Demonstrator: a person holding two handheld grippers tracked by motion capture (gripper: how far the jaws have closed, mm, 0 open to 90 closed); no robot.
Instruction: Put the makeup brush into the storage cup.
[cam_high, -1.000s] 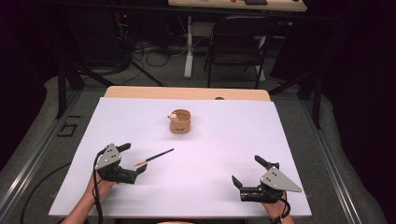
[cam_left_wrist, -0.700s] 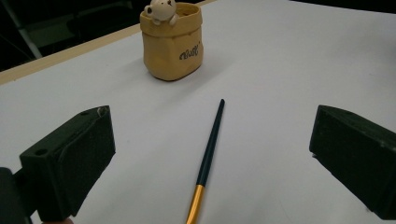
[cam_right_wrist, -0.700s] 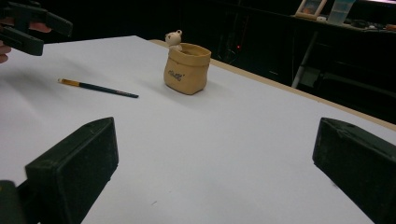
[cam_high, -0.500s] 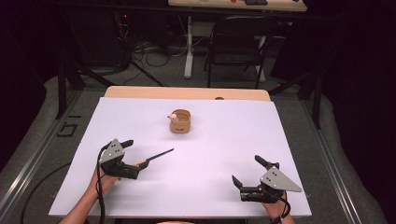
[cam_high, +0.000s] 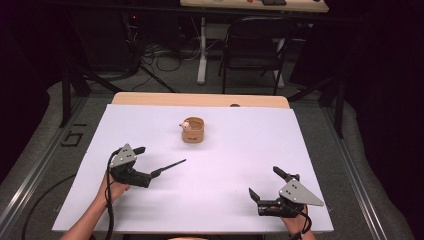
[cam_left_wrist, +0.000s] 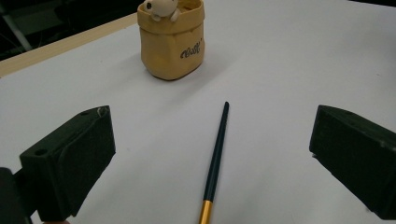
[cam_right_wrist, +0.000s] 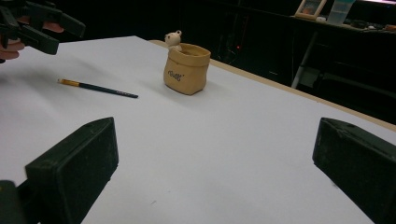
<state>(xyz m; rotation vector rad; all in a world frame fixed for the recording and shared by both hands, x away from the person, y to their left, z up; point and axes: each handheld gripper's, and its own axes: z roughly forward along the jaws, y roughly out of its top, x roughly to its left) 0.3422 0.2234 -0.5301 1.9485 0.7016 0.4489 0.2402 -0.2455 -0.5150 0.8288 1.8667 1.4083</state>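
On the white table (cam_high: 225, 200) lies a thin dark paintbrush (cam_high: 167, 167) with a gold ferrule. It rests flat on the left half of the table, with its pointed dark end toward the far right and its gold end toward the near left. In the left gripper view the paintbrush (cam_left_wrist: 215, 158) lies between the two black jaws and touches neither of them.

The left gripper (cam_high: 145, 162) is above the near end of the paintbrush. Its jaws stand wide apart, and they grip nothing. A hand (cam_high: 114, 189) holds this gripper from the near side, and a black cable hangs down from it beside the forearm.

The right gripper (cam_high: 265, 183) is at the near right part of the table, well apart from the paintbrush. Its jaws are also spread wide, with only bare table between them. In the right gripper view the paintbrush (cam_right_wrist: 98, 88) lies far to the left, and the left gripper (cam_right_wrist: 42, 25) is above its gold end.

Beyond the paintbrush, near the middle of the table toward the far side, stands a small tan pot shaped like a bag (cam_high: 193, 130). It is upright, and a little bear figure (cam_left_wrist: 159, 7) leans over its rim. The pot and the paintbrush are near each other but do not touch.
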